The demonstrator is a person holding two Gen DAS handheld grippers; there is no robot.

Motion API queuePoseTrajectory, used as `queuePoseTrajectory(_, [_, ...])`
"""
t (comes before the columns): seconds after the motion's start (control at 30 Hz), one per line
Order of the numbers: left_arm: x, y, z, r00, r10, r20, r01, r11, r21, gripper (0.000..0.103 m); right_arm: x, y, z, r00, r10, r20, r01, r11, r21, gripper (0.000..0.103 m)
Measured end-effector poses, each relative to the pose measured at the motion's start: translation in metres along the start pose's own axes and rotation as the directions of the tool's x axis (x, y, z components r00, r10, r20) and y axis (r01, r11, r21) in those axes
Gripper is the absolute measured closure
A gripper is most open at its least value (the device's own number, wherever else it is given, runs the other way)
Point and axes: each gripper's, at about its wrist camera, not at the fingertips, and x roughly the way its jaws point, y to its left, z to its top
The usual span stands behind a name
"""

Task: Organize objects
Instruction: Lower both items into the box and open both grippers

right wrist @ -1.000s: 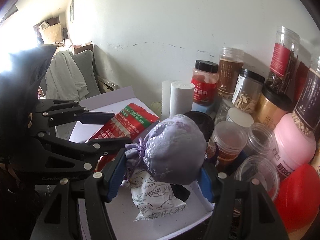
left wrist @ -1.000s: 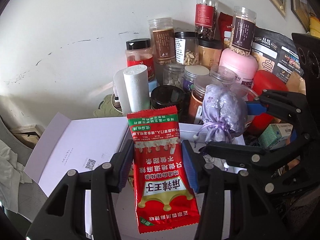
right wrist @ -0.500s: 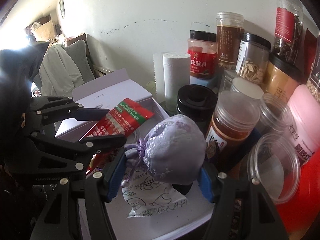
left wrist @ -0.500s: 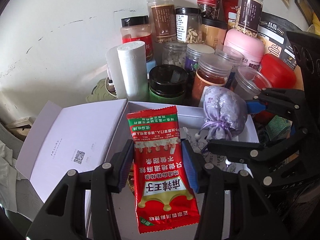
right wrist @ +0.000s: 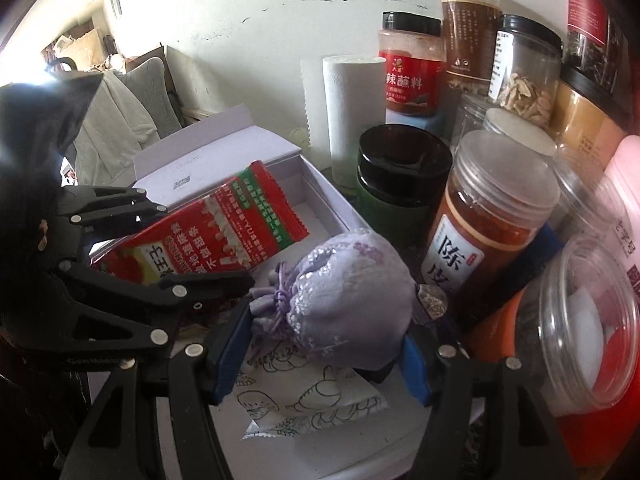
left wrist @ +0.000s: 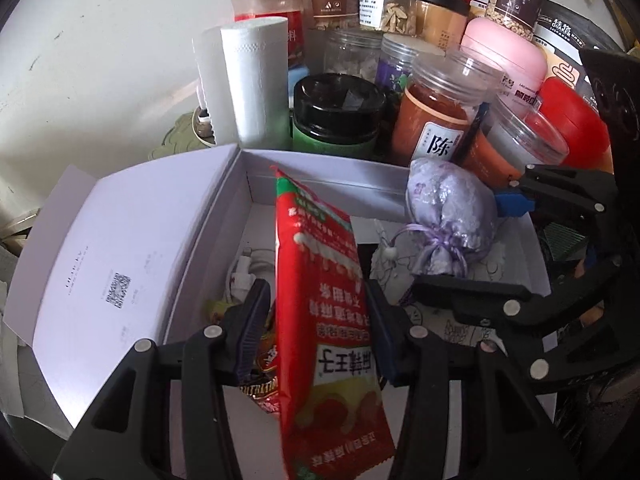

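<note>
My left gripper (left wrist: 320, 328) is shut on a red snack packet (left wrist: 324, 320), now tilted edge-on over the open white box (left wrist: 320, 166). The packet also shows in the right wrist view (right wrist: 224, 228). My right gripper (right wrist: 320, 356) is shut on a lilac drawstring pouch (right wrist: 344, 296), held over the right part of the box; the pouch also shows in the left wrist view (left wrist: 448, 216). A white printed sachet (right wrist: 316, 396) lies in the box under the pouch. A white cable (left wrist: 248, 272) and another snack pack (left wrist: 264, 360) lie in the box under the packet.
The box lid (left wrist: 120, 264) lies open to the left. Behind the box stand a white paper roll (left wrist: 256, 84), a black-lidded green jar (left wrist: 336, 116), an orange-filled jar (left wrist: 436, 116) and several other jars against the wall. A red container (left wrist: 572, 120) sits at the right.
Both grippers have moved forward and down over the box. The red packet has tilted from flat-on to edge-on. The pouch has come lower, close to the sachet.
</note>
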Motion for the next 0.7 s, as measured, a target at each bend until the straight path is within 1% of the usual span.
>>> queuePoseTrajectory(0.17, [0.005, -0.003, -0.003, 1.000, 0.026, -0.003, -0.026, 1.000, 0.015, 0.057, 0.004, 0.000, -0.002, 1.000, -0.017, -0.013, 0.017, 1.000, 0.011, 0.035])
queuePoseTrajectory(0.37, [-0.001, -0.001, -0.003, 1.000, 0.031, 0.005, -0.031, 1.000, 0.004, 0.057, -0.001, 0.005, 0.000, 0.999, -0.037, -0.015, 0.037, 0.999, 0.000, 0.034])
queuePoseTrajectory(0.5, [-0.013, -0.002, 0.000, 0.999, 0.043, 0.032, -0.043, 0.999, -0.004, 0.057, -0.009, 0.007, 0.002, 0.998, -0.054, -0.007, 0.054, 0.999, -0.001, 0.033])
queuePoseTrajectory(0.6, [-0.022, -0.004, 0.002, 0.998, 0.038, 0.053, -0.038, 0.999, -0.006, 0.057, -0.016, 0.008, 0.002, 0.998, -0.058, -0.004, 0.058, 0.998, 0.003, 0.033])
queuePoseTrajectory(0.7, [-0.030, -0.007, 0.004, 0.997, 0.042, 0.065, -0.041, 0.999, -0.011, 0.057, -0.024, 0.014, 0.004, 0.997, -0.078, 0.001, 0.078, 0.997, -0.020, 0.032])
